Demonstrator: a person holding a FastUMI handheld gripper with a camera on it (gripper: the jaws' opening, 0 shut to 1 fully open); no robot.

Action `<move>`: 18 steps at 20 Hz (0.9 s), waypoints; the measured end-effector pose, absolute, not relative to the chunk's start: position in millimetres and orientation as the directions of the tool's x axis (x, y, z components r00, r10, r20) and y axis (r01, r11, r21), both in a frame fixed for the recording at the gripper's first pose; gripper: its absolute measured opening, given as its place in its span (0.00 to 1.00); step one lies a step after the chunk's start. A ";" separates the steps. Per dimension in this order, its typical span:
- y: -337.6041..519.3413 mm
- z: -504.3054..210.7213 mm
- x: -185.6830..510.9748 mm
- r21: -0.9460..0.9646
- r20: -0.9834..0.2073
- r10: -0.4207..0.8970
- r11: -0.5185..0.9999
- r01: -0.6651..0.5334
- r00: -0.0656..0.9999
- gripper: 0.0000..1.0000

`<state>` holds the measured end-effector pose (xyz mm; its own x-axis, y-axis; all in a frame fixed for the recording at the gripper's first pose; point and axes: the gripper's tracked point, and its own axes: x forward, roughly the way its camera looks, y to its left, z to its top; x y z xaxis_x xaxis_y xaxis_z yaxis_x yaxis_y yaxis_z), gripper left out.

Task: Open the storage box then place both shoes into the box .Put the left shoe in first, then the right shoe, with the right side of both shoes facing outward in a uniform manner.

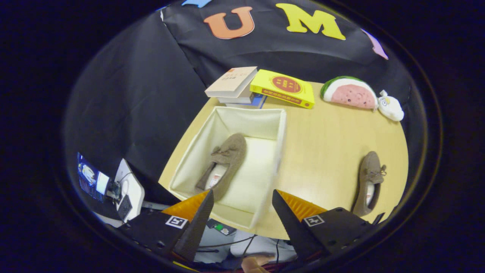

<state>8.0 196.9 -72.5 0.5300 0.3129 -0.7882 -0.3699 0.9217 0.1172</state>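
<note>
The gripper (242, 197) hangs with its fingers spread wide and nothing between them, above the near rim of the open storage box (282, 125), a cream fabric bin with soft straight walls. One fuzzy brown shoe (225, 165) lies inside, just ahead of the left finger. The second shoe (369, 182) rests on bare wooden table (322, 151) beyond the right finger, well apart from the box. Farthest off lie stacked books (233, 85), a yellow book (284, 89) and a watermelon plush (348, 93).

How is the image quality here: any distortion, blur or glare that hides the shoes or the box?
Gripper view: strong fisheye bending of the table edge; box and both shoes sharp, evenly lit, no glare; open gripper jaws slightly soft.
</note>
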 end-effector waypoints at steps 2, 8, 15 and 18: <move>160.5 -76.4 15.8 0.109 -0.791 0.279 0.940 -0.323 0.545 0.95; 37.9 -95.9 41.8 0.015 -0.804 0.115 0.985 -0.173 0.583 0.95; -94.9 -134.0 72.2 -0.051 -0.843 -0.071 0.997 0.051 0.533 0.95; -125.1 -159.0 78.0 -0.050 -0.875 -0.109 0.990 0.135 0.472 0.95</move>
